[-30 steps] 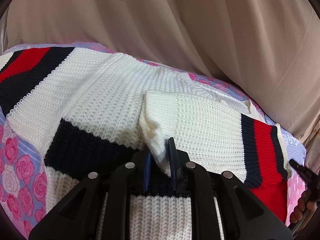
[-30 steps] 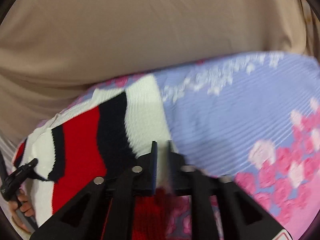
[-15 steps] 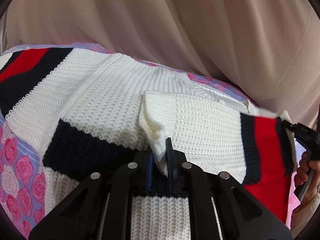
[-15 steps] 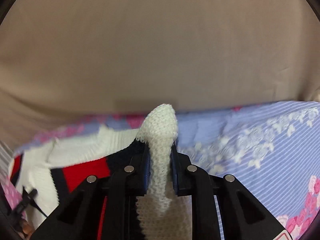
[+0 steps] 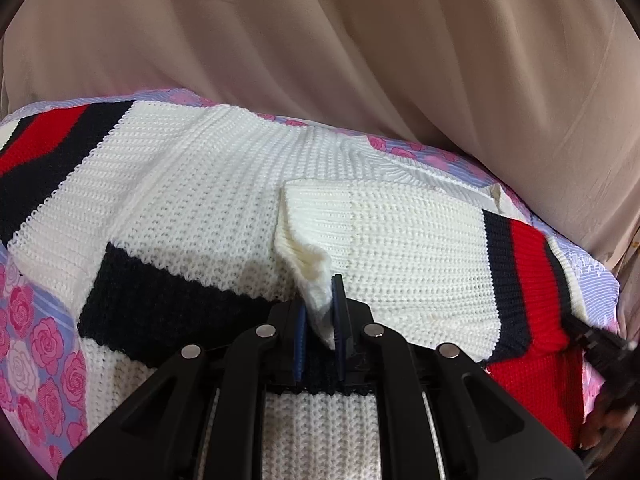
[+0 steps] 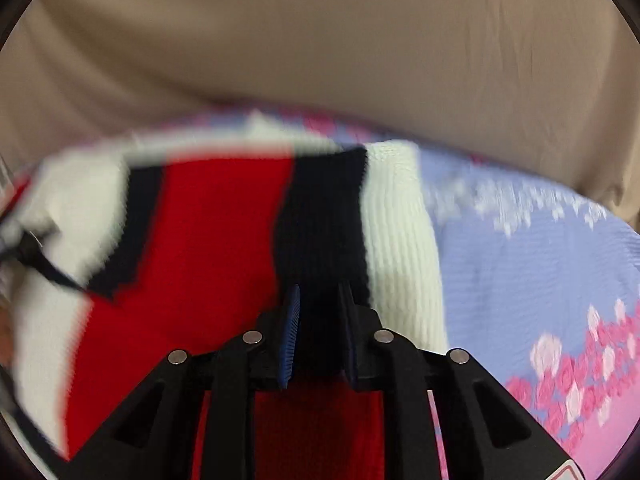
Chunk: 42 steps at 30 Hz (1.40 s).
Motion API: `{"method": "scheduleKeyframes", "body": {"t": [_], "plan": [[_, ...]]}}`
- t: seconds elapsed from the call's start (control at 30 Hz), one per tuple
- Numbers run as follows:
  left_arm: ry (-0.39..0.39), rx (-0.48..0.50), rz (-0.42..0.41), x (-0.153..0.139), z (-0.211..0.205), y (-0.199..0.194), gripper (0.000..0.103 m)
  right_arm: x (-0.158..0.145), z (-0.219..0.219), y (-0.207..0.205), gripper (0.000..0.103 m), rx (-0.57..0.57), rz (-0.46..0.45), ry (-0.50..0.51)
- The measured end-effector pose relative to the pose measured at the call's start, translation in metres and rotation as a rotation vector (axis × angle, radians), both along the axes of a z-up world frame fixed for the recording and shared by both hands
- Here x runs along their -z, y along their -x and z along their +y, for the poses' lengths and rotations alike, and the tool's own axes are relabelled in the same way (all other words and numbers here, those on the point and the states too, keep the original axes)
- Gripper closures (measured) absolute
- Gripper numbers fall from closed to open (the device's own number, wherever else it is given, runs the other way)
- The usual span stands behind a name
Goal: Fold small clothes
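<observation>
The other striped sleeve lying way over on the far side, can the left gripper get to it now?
Probably not yet. The left gripper is shut on the white cuff of the folded sleeve, so it would have to let go first. Nothing lies on the striped sleeve.

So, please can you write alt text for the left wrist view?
The left gripper pinches the white cuff of a sleeve folded across a white, navy and red sweater. It lies on a floral sheet, beige curtain behind.

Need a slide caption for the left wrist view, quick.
Left gripper pinches the white cuff of a sleeve folded across the striped sweater.
</observation>
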State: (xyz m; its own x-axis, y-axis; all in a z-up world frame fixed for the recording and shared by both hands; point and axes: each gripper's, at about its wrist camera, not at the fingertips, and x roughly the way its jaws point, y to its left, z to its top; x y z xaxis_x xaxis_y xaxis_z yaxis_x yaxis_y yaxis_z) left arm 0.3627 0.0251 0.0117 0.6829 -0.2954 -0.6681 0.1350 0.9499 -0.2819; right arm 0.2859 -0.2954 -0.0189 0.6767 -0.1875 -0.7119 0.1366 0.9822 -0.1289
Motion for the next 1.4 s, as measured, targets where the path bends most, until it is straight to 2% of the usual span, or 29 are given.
{"method": "scheduleKeyframes", "body": {"t": [0.1,0.17,0.23,0.27,0.3,0.33,0.37,0.43,0.47,0.5,0.57,0.6,0.7,0.77,0.83,0.9,0.93,1.0,1.07,1.1,1.13,1.17,1.2,1.3,1.33,1.4], "plan": [[0.017,-0.001,0.002,0.0,0.003,0.0,0.091,-0.019,-0.024,0.011,0.095,0.111,-0.031,-0.11],[0.016,-0.001,0.003,0.0,0.003,0.0,0.091,-0.027,-0.021,0.02,0.09,0.08,-0.056,-0.159],[0.014,-0.001,0.003,0.0,0.004,0.0,0.091,-0.012,-0.017,0.017,0.09,0.083,-0.005,-0.075],[0.021,-0.001,0.002,0.001,0.005,0.0,0.091,-0.001,-0.014,0.007,0.094,0.087,0.025,-0.033],[0.034,-0.001,0.001,0.001,0.007,0.001,0.09,0.0,-0.008,0.011,0.094,0.099,-0.007,-0.007],[0.057,-0.007,-0.002,0.0,0.012,0.002,0.088,-0.009,-0.007,0.016,0.094,0.116,0.0,-0.007],[0.08,-0.028,-0.012,-0.002,0.02,0.007,0.081,-0.015,-0.001,0.025,0.087,0.125,-0.003,-0.024],[0.11,-0.072,-0.055,-0.01,0.038,0.019,0.072,-0.026,0.017,0.045,0.074,0.071,-0.014,-0.111],[0.125,-0.085,-0.081,-0.017,0.05,0.025,0.064,-0.032,0.018,0.058,0.07,0.042,-0.015,-0.129],[0.147,-0.104,-0.104,-0.024,0.067,0.032,0.046,-0.031,0.032,0.069,0.069,0.005,-0.009,-0.127],[0.183,-0.17,-0.133,-0.035,0.106,0.042,0.026,-0.023,0.051,0.084,0.063,-0.04,0.01,-0.098],[0.195,-0.214,-0.131,-0.039,0.132,0.044,0.021,-0.015,0.059,0.089,0.063,-0.066,0.024,-0.091],[0.196,-0.378,-0.074,-0.039,0.212,0.036,0.02,0.004,0.067,0.097,0.061,-0.092,0.038,-0.084],[0.219,-0.506,-0.035,-0.033,0.268,0.03,0.02,0.001,0.066,0.099,0.057,-0.093,0.011,-0.09],[0.267,-0.633,0.013,-0.022,0.329,0.021,0.02,0.002,0.056,0.101,0.05,-0.092,0.022,-0.114],[0.333,-0.729,0.051,-0.009,0.376,0.015,0.02,0.003,0.052,0.097,0.05,-0.092,0.025,-0.121],[0.371,-0.763,0.071,-0.001,0.393,0.013,0.02,0.003,0.052,0.096,0.049,-0.092,0.026,-0.118],[0.432,-0.778,0.05,0.004,0.414,0.007,0.021,0.003,0.051,0.095,0.049,-0.092,0.026,-0.111],[0.424,-0.778,0.057,0.004,0.42,-0.002,0.025,0.005,0.057,0.098,0.049,-0.089,0.025,-0.109],[0.402,-0.771,0.059,0.003,0.42,-0.007,0.046,0.005,0.056,0.097,0.048,-0.089,0.025,-0.11],[0.393,-0.747,0.07,0.003,0.418,-0.014,0.064,0.005,0.056,0.097,0.048,-0.089,0.025,-0.111],[0.392,-0.717,0.099,0.003,0.414,-0.02,0.097,0.005,0.055,0.097,0.047,-0.088,0.025,-0.114],[0.388,-0.711,0.096,-0.002,0.412,-0.021,0.095,0.004,0.055,0.097,0.047,-0.088,0.025,-0.116],[0.29,-0.658,-0.044,-0.044,0.381,-0.012,0.096,0.004,0.055,0.098,0.046,-0.089,0.023,-0.124],[0.252,-0.615,-0.095,-0.064,0.361,-0.008,0.096,0.004,0.055,0.098,0.046,-0.088,0.022,-0.125],[0.225,-0.493,-0.178,-0.103,0.314,0.0,0.096,0.005,0.055,0.098,0.046,-0.087,0.021,-0.125]]}}
